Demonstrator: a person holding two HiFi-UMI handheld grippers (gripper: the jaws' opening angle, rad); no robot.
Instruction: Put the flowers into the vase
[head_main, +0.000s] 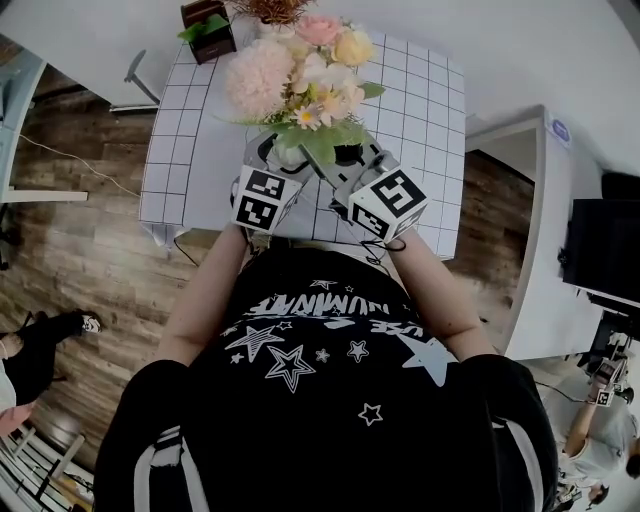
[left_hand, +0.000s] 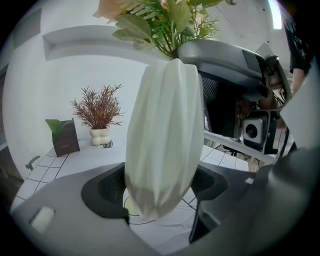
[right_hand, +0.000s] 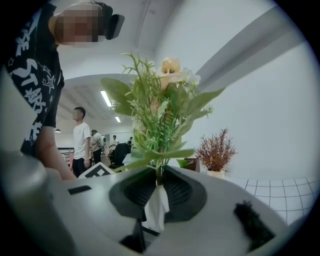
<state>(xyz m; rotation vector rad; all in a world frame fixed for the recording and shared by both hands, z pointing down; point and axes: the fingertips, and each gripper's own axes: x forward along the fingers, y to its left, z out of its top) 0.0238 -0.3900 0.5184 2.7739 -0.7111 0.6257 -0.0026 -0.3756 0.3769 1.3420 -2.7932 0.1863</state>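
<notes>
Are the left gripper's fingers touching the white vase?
Touching. The left gripper view shows the white vase sitting between the left gripper's fingers, with both pressed against its sides and no gap.

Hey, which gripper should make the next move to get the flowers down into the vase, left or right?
Right. The right gripper is shut on the stems of the flowers, whose blooms sit just above the vase mouth, so it can likely lower them in. The left gripper clamps the vase, steadying it.
</notes>
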